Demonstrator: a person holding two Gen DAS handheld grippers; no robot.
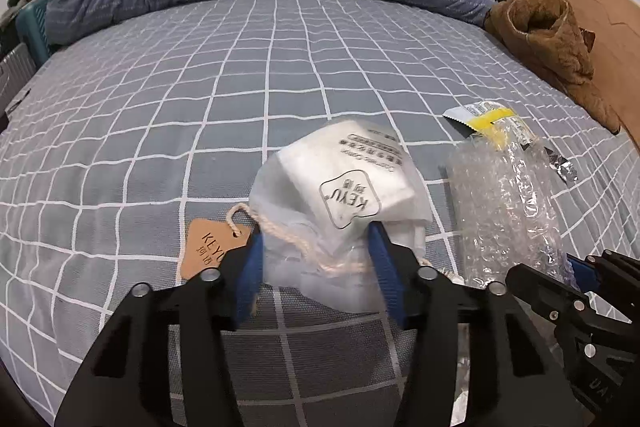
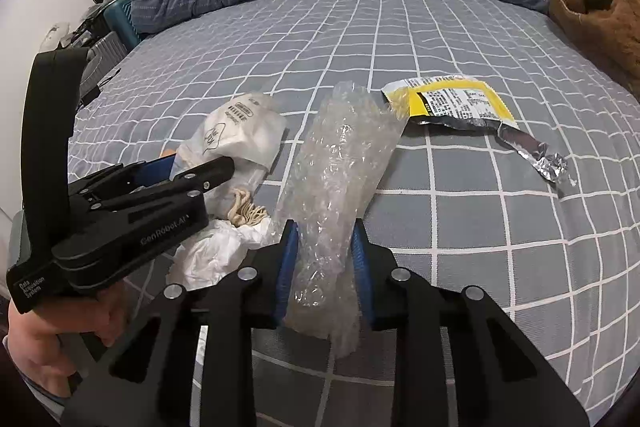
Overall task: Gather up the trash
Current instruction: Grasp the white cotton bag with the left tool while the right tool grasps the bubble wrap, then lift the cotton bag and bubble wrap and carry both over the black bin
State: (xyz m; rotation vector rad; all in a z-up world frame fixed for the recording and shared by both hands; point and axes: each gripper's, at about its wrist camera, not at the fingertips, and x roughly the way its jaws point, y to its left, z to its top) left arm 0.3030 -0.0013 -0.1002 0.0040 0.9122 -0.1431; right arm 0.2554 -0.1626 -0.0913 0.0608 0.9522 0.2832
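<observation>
While both sit low in frame on the bed (image 1: 160,99), left gripper (image 1: 316,247) jaws clamp pouch (image 1: 340,183), right gripper (image 2: 326,247) jaws clamp bubble wrap (image 2: 340,155), yellow wrapper (image 2: 456,103) upper right

A brown card tag (image 1: 206,250) read "KEYU", and the same "KEYU" logo stood on the white pouch (image 1: 349,201). The left gripper (image 2: 188,163) bore "CenRobot.AI" on its body and "Data Acquisition System" on its handle. Print on the yellow wrapper (image 2: 456,101) was too small to read.

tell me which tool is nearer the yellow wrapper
Right. The right tool grips the bubble wrap just short of the yellow wrapper; the left tool, on the white pouch, sits farther off.
</observation>
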